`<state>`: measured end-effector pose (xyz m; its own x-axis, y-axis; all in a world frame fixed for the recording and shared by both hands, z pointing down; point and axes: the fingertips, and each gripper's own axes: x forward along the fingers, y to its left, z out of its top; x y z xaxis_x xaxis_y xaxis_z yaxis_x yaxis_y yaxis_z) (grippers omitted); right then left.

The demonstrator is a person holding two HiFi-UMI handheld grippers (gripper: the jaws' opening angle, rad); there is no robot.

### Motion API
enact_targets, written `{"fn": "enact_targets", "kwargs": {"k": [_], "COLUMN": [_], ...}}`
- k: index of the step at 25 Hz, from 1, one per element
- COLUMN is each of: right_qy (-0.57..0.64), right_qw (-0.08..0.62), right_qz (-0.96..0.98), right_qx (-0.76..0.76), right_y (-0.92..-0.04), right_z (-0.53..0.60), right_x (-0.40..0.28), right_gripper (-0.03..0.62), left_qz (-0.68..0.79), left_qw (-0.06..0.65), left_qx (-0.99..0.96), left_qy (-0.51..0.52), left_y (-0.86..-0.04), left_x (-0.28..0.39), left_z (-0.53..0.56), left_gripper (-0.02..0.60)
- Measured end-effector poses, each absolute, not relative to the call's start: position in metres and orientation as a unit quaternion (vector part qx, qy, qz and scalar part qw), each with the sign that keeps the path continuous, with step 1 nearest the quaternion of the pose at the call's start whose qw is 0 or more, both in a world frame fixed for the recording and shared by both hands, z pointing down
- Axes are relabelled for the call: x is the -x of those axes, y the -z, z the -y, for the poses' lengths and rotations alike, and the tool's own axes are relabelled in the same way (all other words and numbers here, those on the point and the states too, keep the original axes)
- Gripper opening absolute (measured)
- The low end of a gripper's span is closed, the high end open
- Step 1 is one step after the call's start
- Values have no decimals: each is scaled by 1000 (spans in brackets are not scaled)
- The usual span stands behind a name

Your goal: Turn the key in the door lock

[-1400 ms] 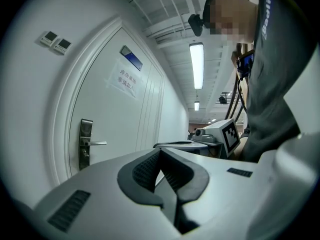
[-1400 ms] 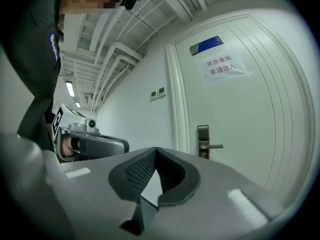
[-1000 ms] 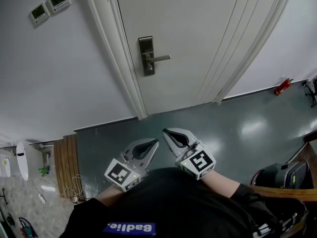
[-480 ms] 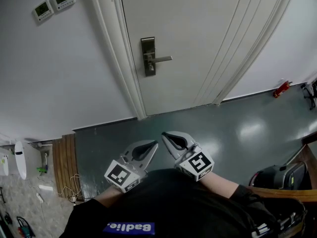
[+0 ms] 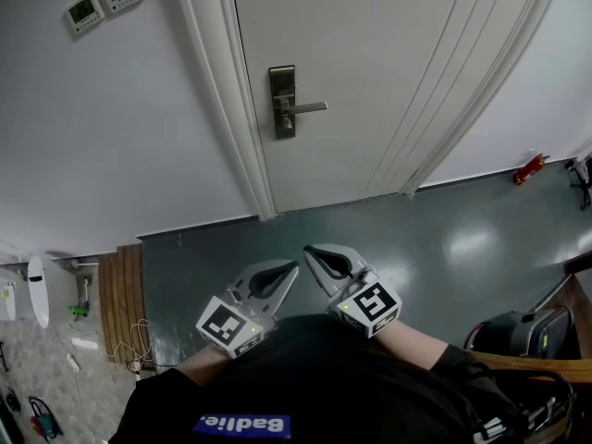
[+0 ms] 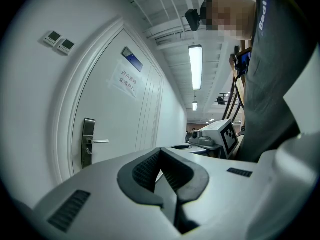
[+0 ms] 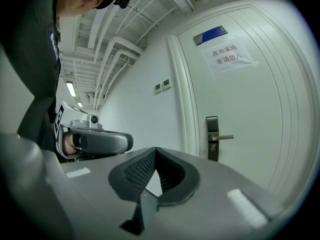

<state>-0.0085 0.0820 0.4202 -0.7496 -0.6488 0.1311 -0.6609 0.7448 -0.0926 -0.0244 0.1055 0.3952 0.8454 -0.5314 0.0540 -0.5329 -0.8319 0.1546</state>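
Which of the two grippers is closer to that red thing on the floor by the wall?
Right. The right gripper sits on the red thing's side; the left gripper is beside it, farther away.

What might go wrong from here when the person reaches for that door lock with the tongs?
Both the left tongs and the right tongs are shut and empty, near the person's body and well short of the lock. Unless one opens first, it may only bump the lock. The key, seemingly the small bit under the handle, looks tiny, so broad tongs might slip off it or catch the handle instead.
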Motion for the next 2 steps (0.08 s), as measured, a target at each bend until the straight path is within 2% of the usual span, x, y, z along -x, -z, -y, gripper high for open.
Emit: {"fn": "enact_targets", "kwargs": {"k": [2], "right_qy": [-69], "right_qw": [45], "right_qz": [933], "right_qx": [-351], "right_y": [-421], "right_z": [-82], "right_x": [8], "right_gripper": [0], "left_qz": [279], "left_qw": [83], "left_qx": [-957], "left_qy": [-2], "left_y": [-397], "left_x": [25], "left_z": [-105], "left_gripper": [-6]}}
